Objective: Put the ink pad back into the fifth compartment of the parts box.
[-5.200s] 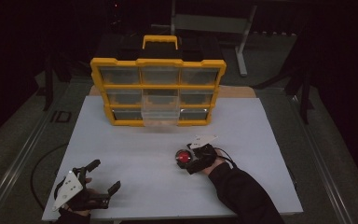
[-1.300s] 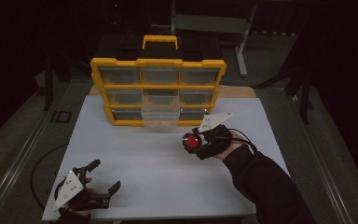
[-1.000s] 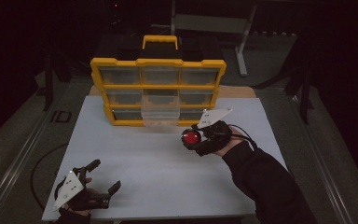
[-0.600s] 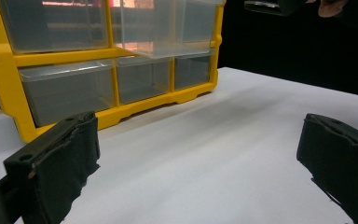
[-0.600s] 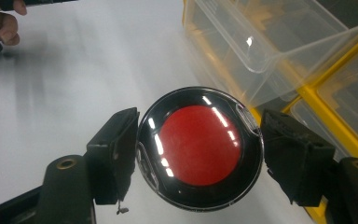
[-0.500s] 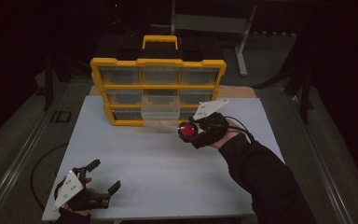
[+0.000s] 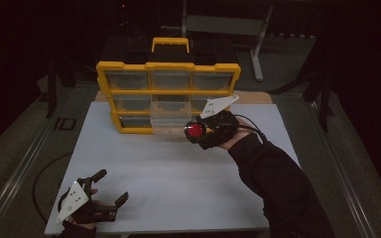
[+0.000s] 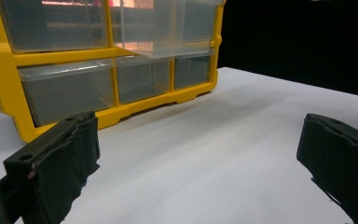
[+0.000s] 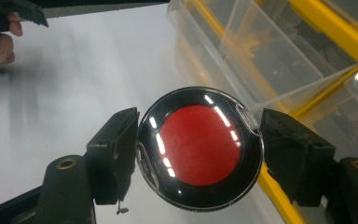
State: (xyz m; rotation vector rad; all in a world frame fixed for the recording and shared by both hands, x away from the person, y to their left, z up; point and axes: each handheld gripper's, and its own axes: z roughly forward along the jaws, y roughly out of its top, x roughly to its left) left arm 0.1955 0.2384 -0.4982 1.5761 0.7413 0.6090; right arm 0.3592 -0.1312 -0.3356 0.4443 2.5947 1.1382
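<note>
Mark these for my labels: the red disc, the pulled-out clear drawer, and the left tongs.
red disc (image 9: 199, 145), right gripper view, middle of its red face.
clear drawer (image 7: 170, 110), high view, its front wall.
left tongs (image 7: 110, 189), high view, midway between the tips.

One overhead camera, two gripper cameras.
High view looks down the table (image 7: 178, 163); both gripper views closely face the organizer (image 8: 9, 88).

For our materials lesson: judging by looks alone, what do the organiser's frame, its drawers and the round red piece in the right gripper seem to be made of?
Organiser frame: likely moulded plastic, opaque yellow, with a soft sheen.
Drawers: clear plastic, slightly cloudy; you can see through them.
Round red piece, held by the right gripper: glossy, probably plastic; a red centre in a black ring, with bright streaks of reflected light. A clear cover is possible but uncertain.
</note>
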